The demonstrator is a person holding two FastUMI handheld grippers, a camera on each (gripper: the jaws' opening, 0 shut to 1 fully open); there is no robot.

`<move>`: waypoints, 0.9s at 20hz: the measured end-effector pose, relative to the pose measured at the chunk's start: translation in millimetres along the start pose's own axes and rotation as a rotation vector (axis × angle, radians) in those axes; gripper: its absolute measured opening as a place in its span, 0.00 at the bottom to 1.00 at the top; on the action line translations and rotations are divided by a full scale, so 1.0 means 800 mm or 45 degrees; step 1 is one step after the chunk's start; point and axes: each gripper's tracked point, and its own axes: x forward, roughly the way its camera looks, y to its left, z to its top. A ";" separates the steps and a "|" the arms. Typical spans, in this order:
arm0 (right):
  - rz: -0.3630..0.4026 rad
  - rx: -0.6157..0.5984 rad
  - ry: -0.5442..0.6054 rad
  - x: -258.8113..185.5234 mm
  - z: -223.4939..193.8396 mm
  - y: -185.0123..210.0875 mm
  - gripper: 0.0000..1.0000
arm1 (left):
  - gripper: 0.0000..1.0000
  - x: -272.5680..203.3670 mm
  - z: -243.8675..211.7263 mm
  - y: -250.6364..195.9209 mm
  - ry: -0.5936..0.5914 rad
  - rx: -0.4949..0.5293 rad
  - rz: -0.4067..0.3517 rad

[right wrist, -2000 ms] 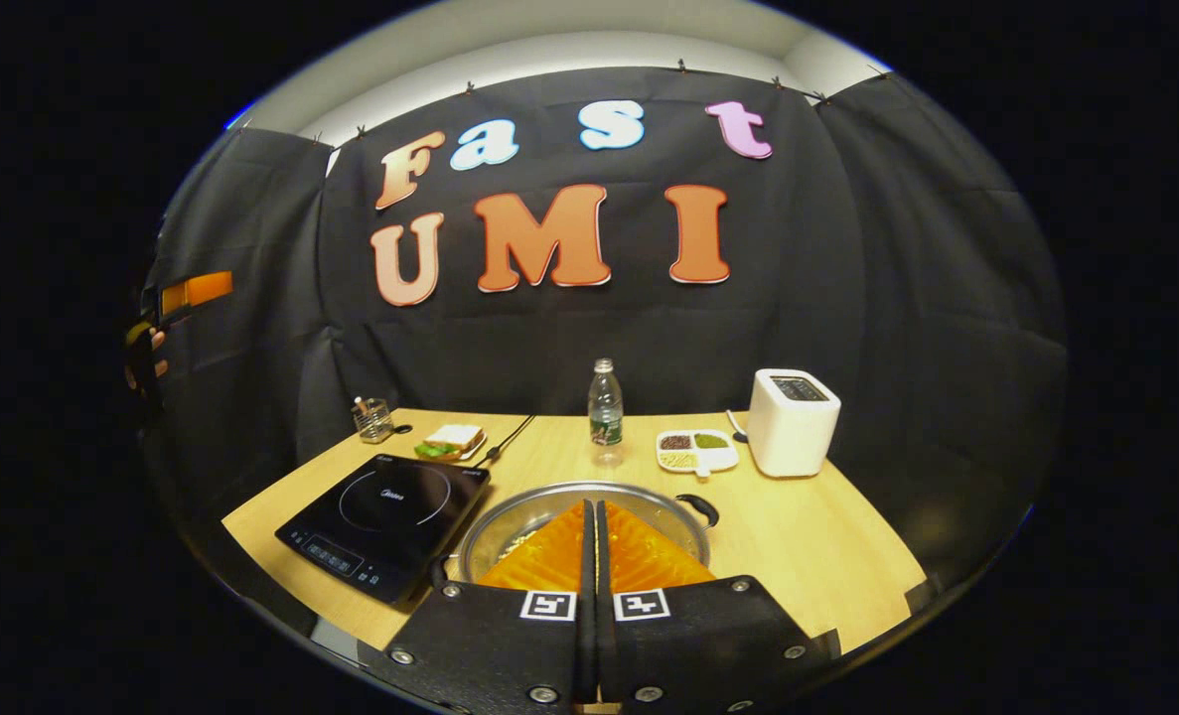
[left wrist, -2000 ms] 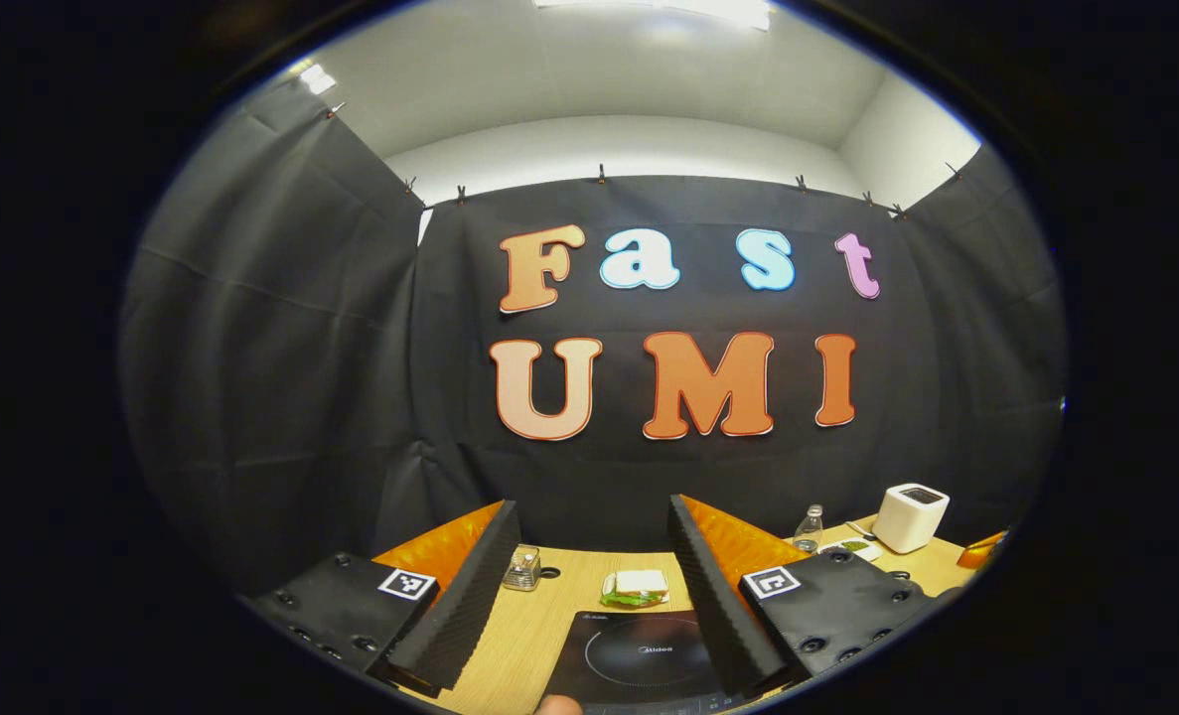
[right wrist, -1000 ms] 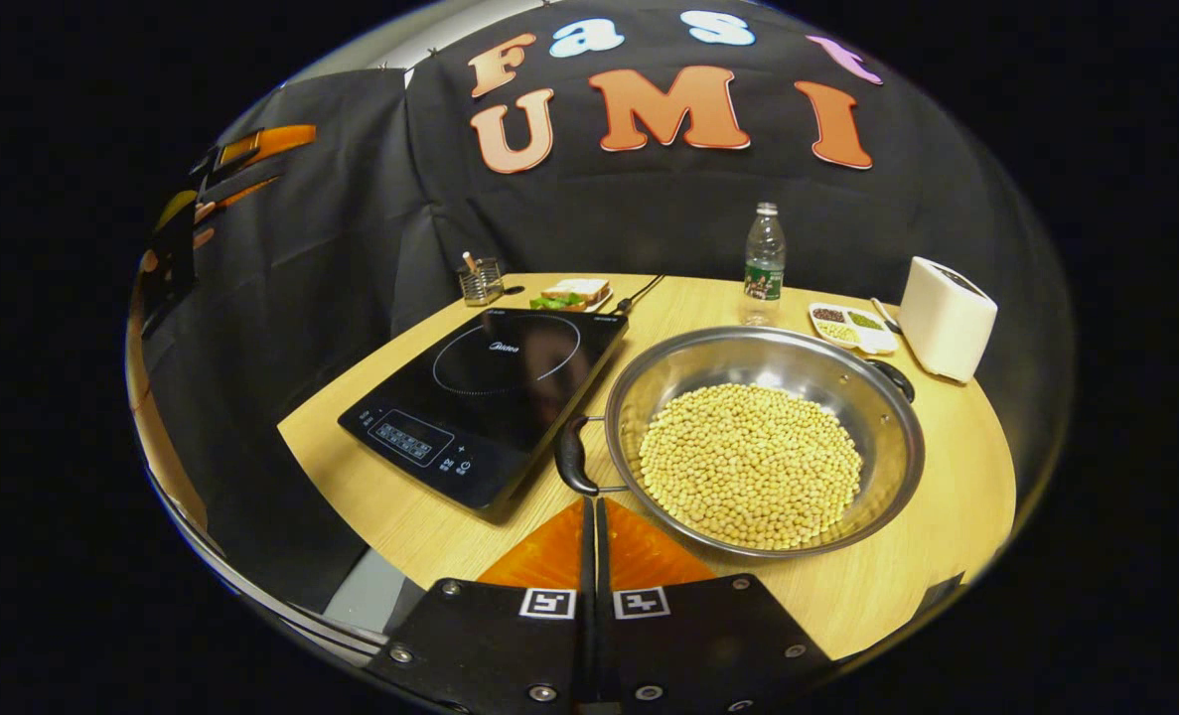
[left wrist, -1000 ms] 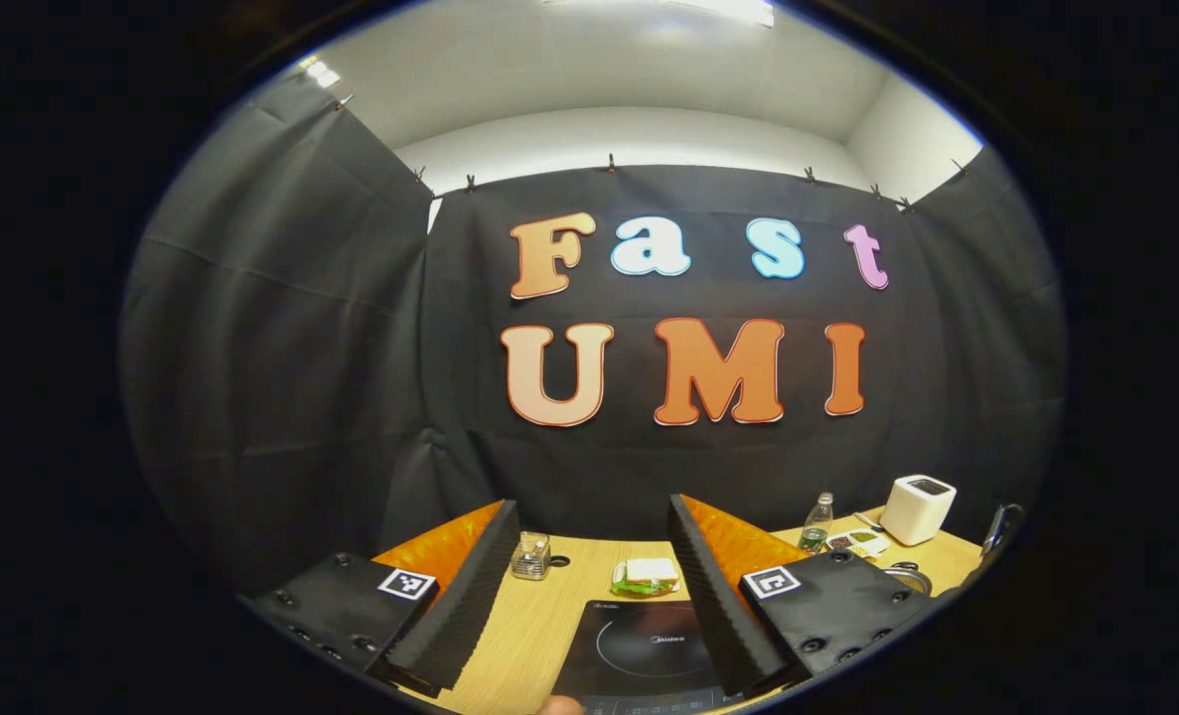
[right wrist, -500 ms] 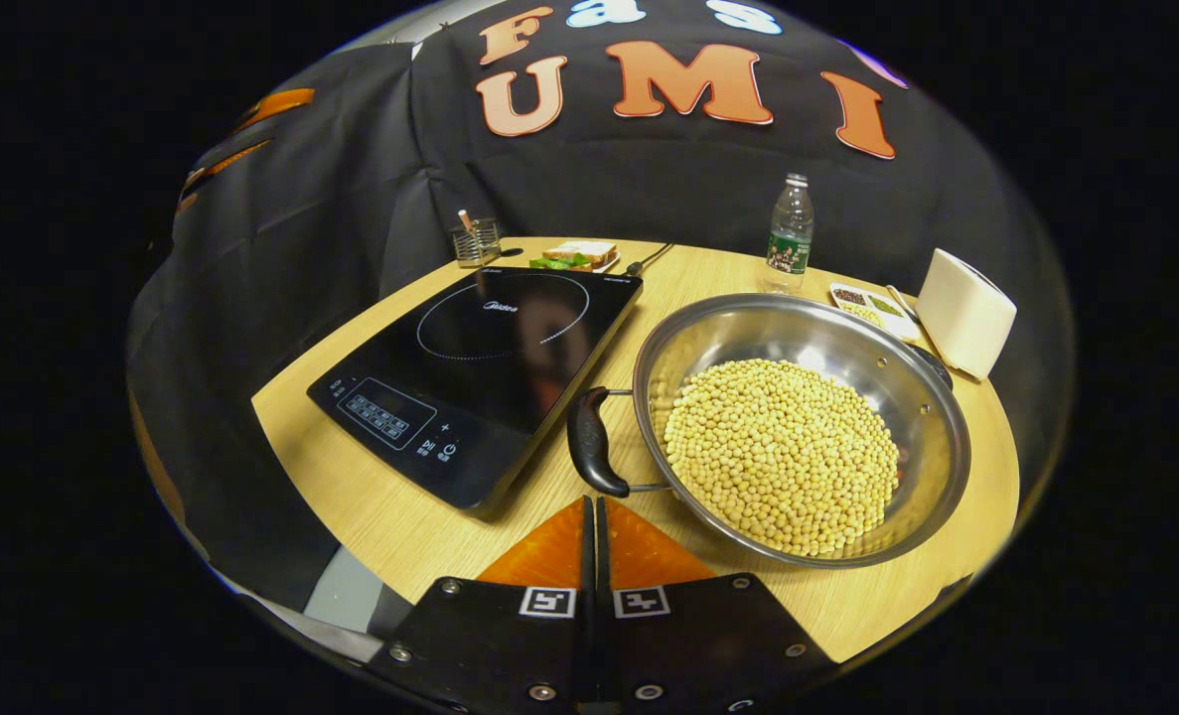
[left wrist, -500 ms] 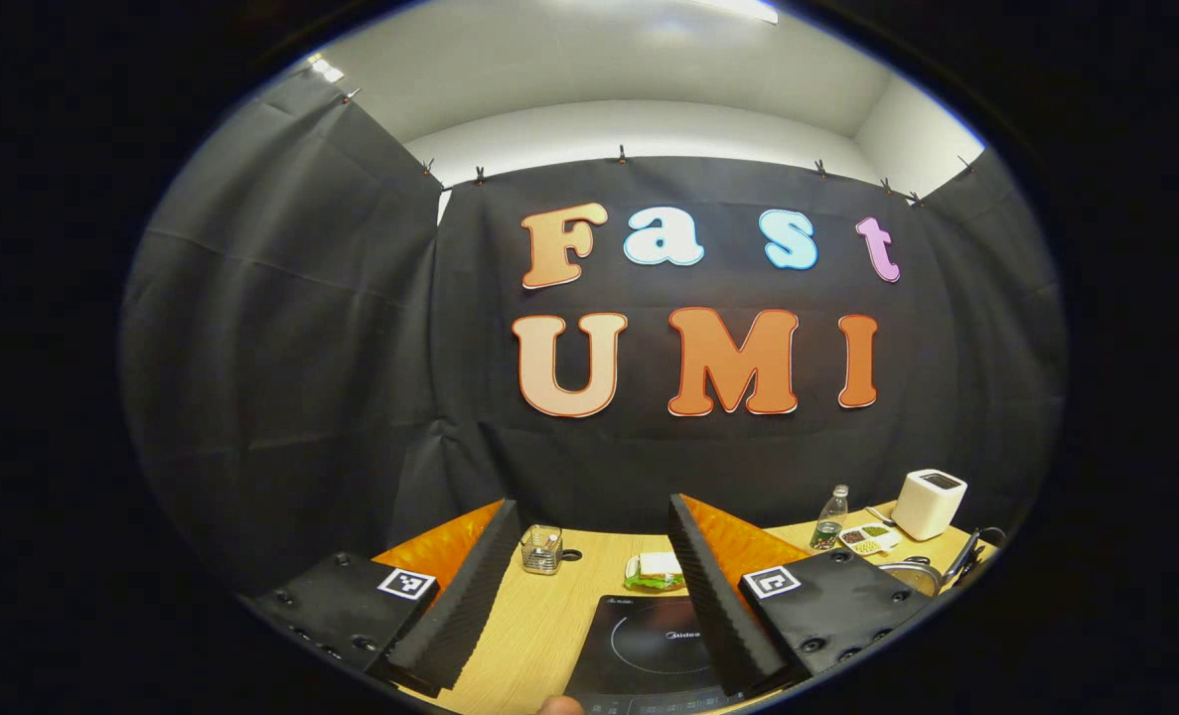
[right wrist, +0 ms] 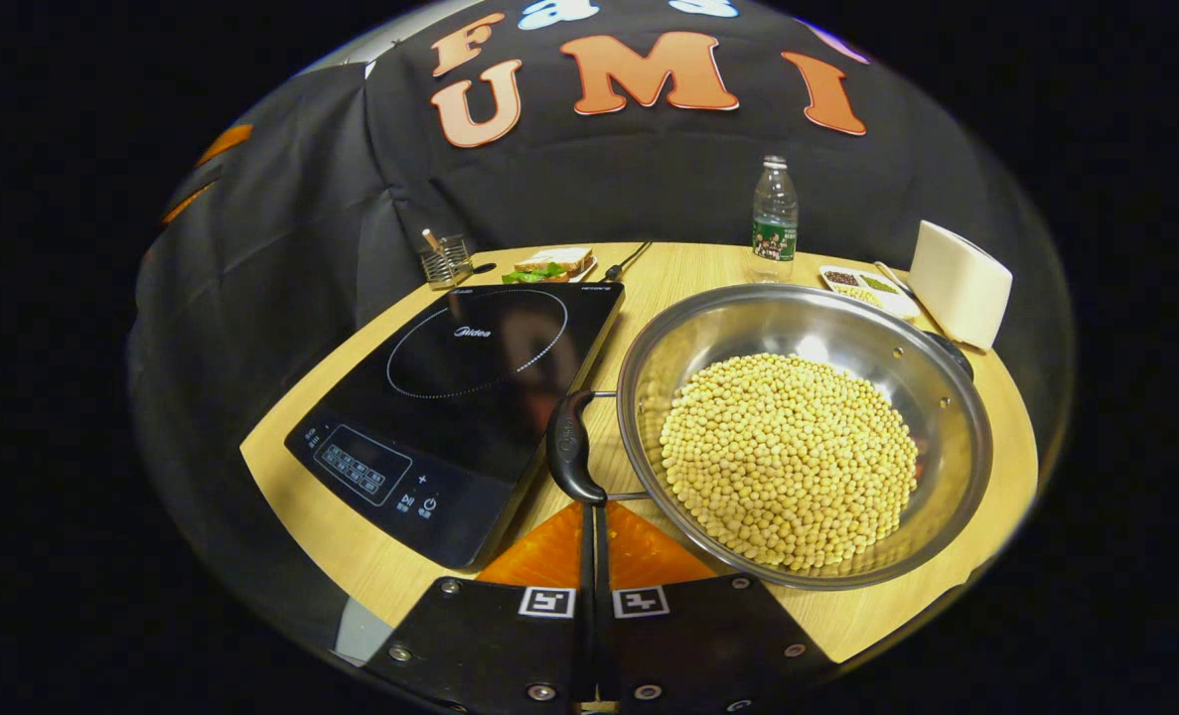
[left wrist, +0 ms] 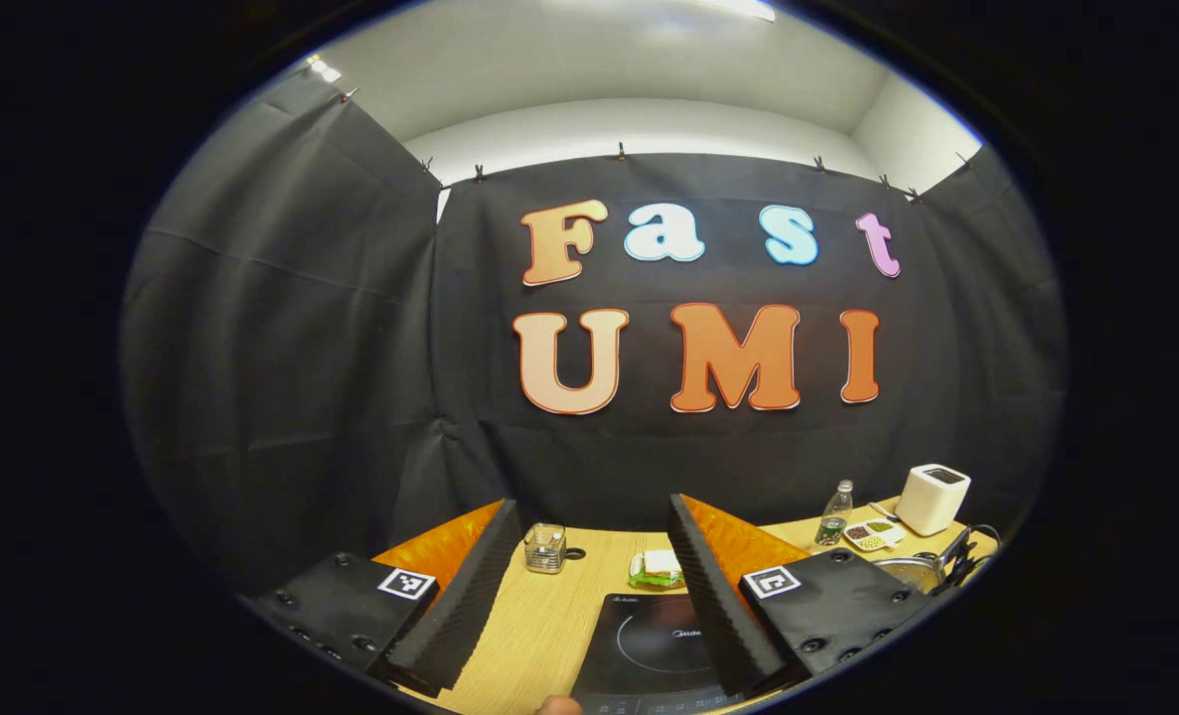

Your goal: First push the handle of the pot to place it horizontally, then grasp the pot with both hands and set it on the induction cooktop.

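On my round wooden table point(right wrist: 847, 616) in the black-draped booth, the bean-filled steel pot point(right wrist: 803, 432) sits beside the induction cooktop point(right wrist: 460, 397), my right gripper point(right wrist: 590, 508) closed empty by its handle point(right wrist: 571, 447), my left gripper point(left wrist: 589, 586) wide open.

Light came from a bright ceiling lamp point(left wrist: 683, 8) above me, washing the white wall pale while the black cloth soaked up most of it and stayed dim. Down on the table point(right wrist: 668, 273) the steel pot point(right wrist: 952, 402) threw back a small glare off its inner wall, and the glossy cooktop point(right wrist: 470, 387) held a soft, blurry reflection. Both my views bent strongly toward their edges, curving the table's rim, but the middle stayed sharp.
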 end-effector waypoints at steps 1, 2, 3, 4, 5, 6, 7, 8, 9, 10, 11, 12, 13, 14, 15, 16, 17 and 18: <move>0.002 0.016 -0.001 0.003 0.004 0.000 0.00 | 0.97 0.000 0.000 0.003 0.000 -0.001 0.005; 0.002 0.031 -0.002 0.004 0.005 0.000 0.00 | 0.97 0.001 -0.001 0.005 0.001 0.001 0.010; 0.003 0.050 -0.005 0.008 0.009 0.001 0.00 | 0.97 0.001 -0.001 0.008 0.000 0.003 0.015; 0.004 0.071 -0.008 0.011 0.011 0.001 0.00 | 0.97 0.000 0.000 0.010 -0.001 0.007 0.018; 0.005 0.092 -0.011 0.014 0.013 0.001 0.00 | 0.97 -0.001 -0.001 0.010 -0.002 0.009 0.017; 0.005 0.114 -0.015 0.015 0.015 0.001 0.00 | 0.97 -0.001 -0.002 0.010 -0.001 0.009 0.017; 0.004 0.134 -0.017 0.018 0.017 0.001 0.00 | 0.97 -0.001 -0.002 0.010 0.002 0.009 0.015; 0.002 0.150 -0.021 0.020 0.020 0.001 0.00 | 0.97 -0.001 -0.004 0.011 0.004 0.009 0.010; -0.001 0.168 -0.024 0.024 0.023 0.001 0.00 | 0.97 -0.001 -0.005 0.011 0.006 0.007 0.007; -0.002 0.187 -0.026 0.026 0.025 0.001 0.00 | 0.97 -0.001 -0.007 0.012 0.007 0.004 0.004; -0.004 0.204 -0.028 0.029 0.029 0.001 0.00 | 0.97 -0.001 -0.008 0.011 0.008 0.002 0.001; -0.007 0.217 -0.030 0.030 0.030 0.000 0.00 | 0.97 0.000 -0.009 0.013 0.010 0.001 0.000; -0.013 0.227 -0.032 0.033 0.033 -0.001 0.00 | 0.97 0.001 -0.010 0.014 0.011 0.001 -0.001; -0.020 0.237 -0.035 0.035 0.036 -0.002 0.00 | 0.97 0.001 -0.012 0.015 0.013 0.001 -0.001; -0.026 0.246 -0.037 0.038 0.039 -0.004 0.00 | 0.97 0.001 -0.014 0.016 0.015 -0.001 -0.001; -0.032 0.254 -0.039 0.041 0.041 -0.003 0.00 | 0.97 0.003 -0.016 0.018 0.019 -0.005 -0.002; -0.038 0.257 -0.040 0.046 0.045 -0.004 0.00 | 0.97 0.004 -0.018 0.020 0.023 -0.009 -0.002; -0.044 0.262 -0.046 0.048 0.047 -0.004 0.00 | 0.97 0.006 -0.022 0.022 0.029 -0.012 -0.002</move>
